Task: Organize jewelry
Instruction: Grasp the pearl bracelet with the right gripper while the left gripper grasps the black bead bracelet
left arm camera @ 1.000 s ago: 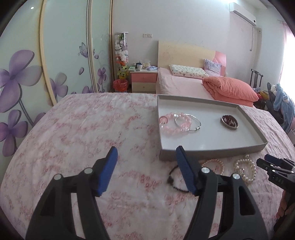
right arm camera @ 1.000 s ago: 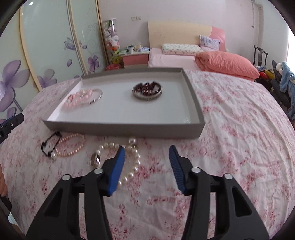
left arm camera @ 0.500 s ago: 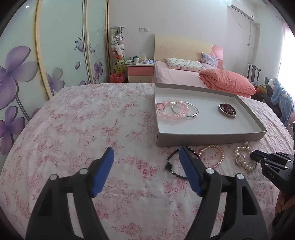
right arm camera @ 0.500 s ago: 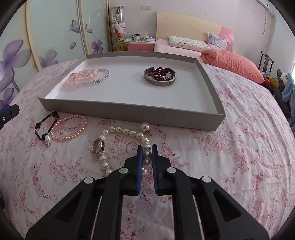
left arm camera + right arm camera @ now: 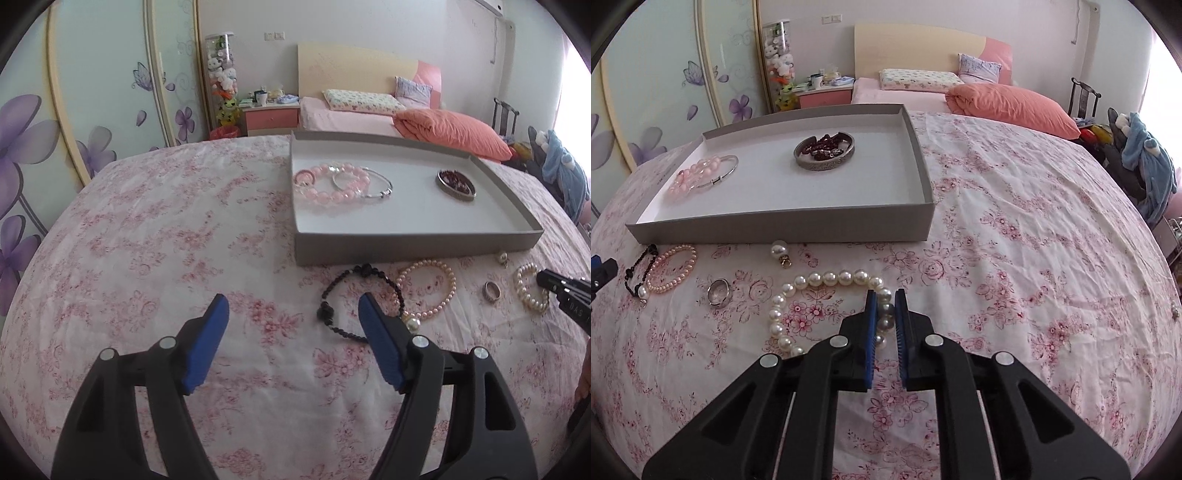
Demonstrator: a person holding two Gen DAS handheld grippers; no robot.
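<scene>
Pearl beads of the white pearl bracelet (image 5: 827, 295) now sit pinched between the blue pads of the right gripper (image 5: 885, 321) — a second ago those jaws stood wide above the strand, and half a second ago they had closed on it. The strand has shifted on the floral bedspread (image 5: 1015, 258): its loop now lies spread out ahead and to the left of the pads, and the silver ring (image 5: 719, 291), previously touching the beads, lies apart from them. By judgement, the grasp is made and the next step is a lift and carry to the grey tray (image 5: 783, 225), which already holds a pink bead bracelet (image 5: 690, 177), a silver bangle (image 5: 722, 171) and a metal bangle (image 5: 824, 151) around dark red beads.

Left gripper (image 5: 293, 325): jaws wide, holding nothing, hovering above the bedspread near the black bead bracelet (image 5: 354, 295) and the pink pearl bracelet (image 5: 428, 291); its view has drawn back over the last second.

Hard to make out — how many beads are clamped, since the pads hide that part of the strand, and whether the loose pearl charm (image 5: 780, 252) near the tray wall belongs to it. In the left view the right gripper is cut off at the frame edge.
</scene>
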